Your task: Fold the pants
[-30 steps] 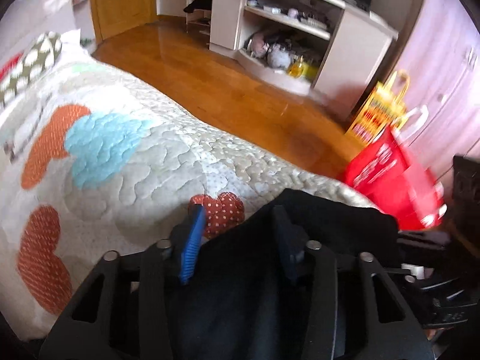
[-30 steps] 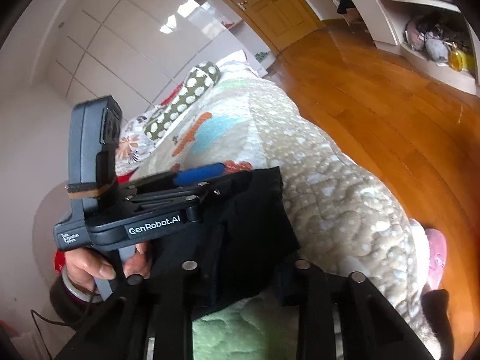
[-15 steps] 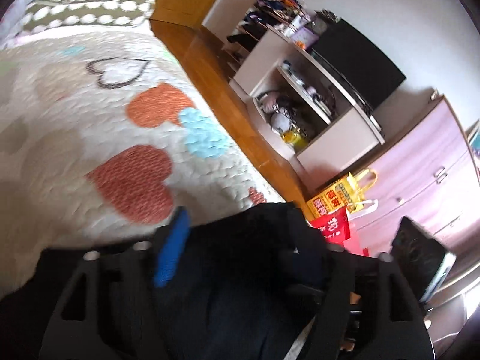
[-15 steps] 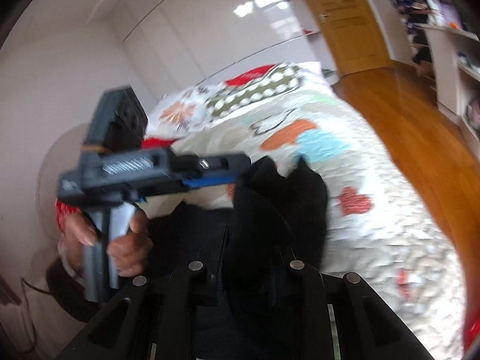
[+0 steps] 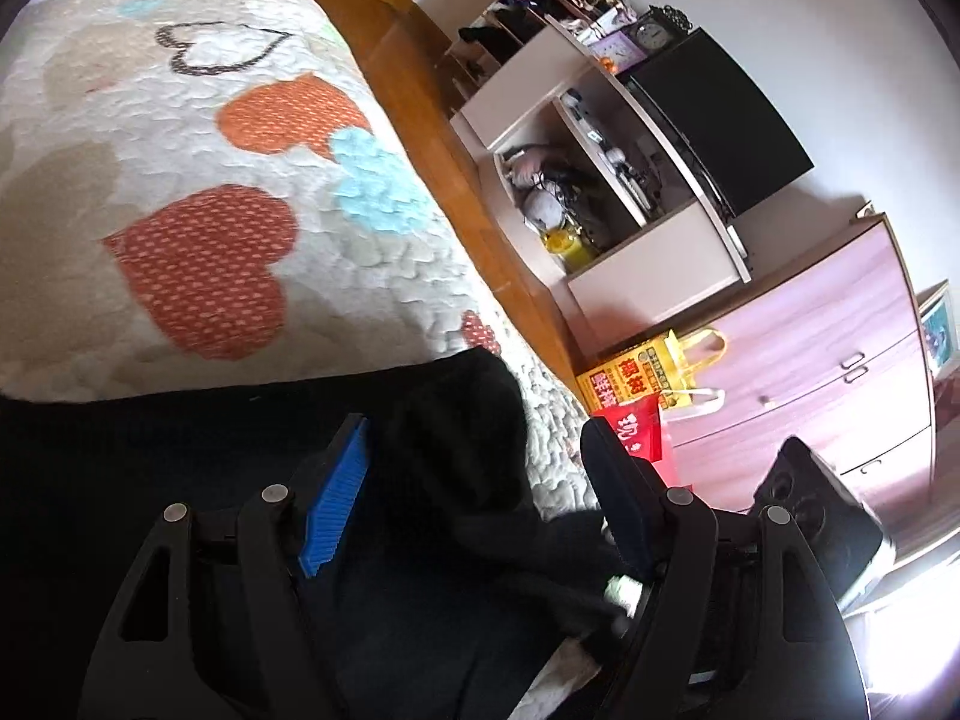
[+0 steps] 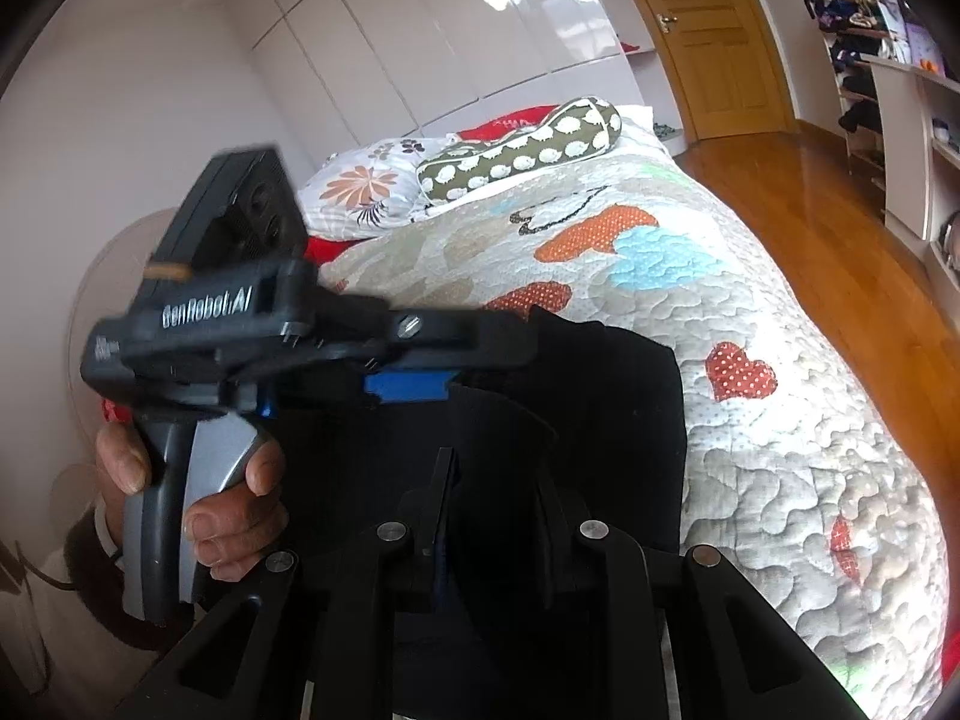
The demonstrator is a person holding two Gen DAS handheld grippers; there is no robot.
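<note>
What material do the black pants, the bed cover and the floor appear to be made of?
Black pants: soft matte cloth, probably knit; it drapes in limp folds.
Bed cover: quilted fabric, seemingly cotton; puffy stitched pattern with heart patches.
Floor: varnished wood; orange planks with glossy reflections.

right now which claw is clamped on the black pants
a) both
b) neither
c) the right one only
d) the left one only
c, the right claw has its fingers pinched on a fold of the black pants, while the left claw stands wide open with the cloth lying loose between its pads.
</note>
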